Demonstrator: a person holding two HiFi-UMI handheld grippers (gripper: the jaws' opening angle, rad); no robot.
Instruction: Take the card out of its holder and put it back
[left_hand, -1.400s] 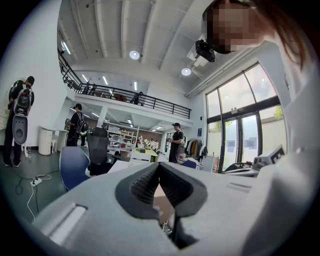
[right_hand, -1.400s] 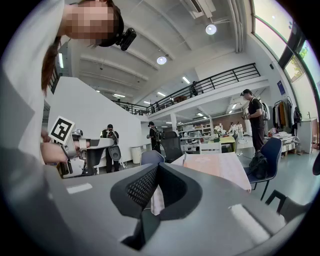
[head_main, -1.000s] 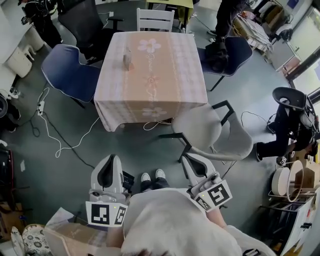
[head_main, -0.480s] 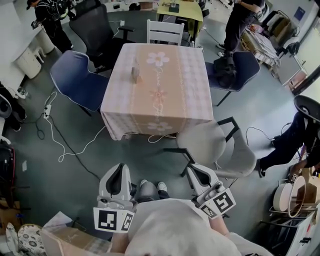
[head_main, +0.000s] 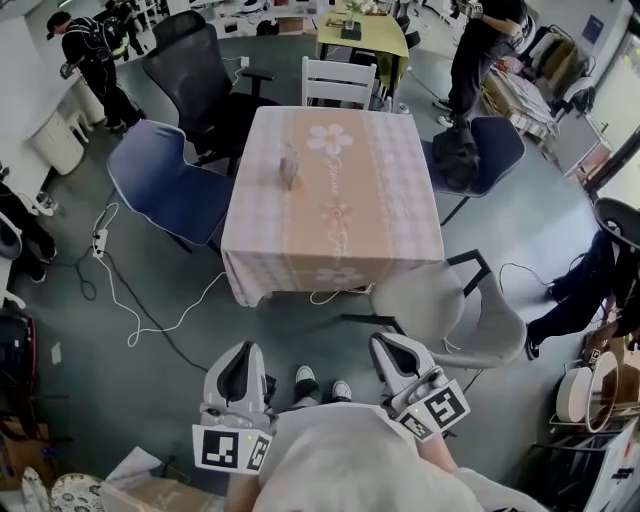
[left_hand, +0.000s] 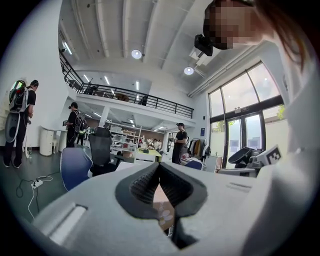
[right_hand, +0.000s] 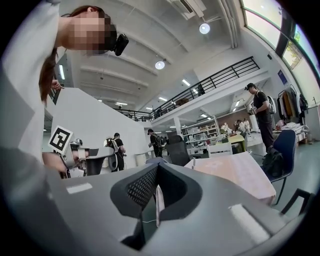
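- Head view, looking steeply down: at far left a blue chair (head_main: 160, 185) stands beside the table.
- Low in the frame, the left gripper (head_main: 240, 350) is held close to the person's body and points toward the table. The left gripper view shows its jaws closed tip to tip, gripping nothing.
- The card holder (head_main: 290, 168) stands upright on the left half of the tabletop, well apart from both grippers. It is too small to show detail.
- At centre is a square table (head_main: 340, 230) under a pink checked cloth with flower prints.
- The right gripper (head_main: 385, 343) sits low, near the body. The right gripper view shows its jaws pressed together and empty.
- A grey chair (head_main: 450, 305) stands at the table's near right corner.
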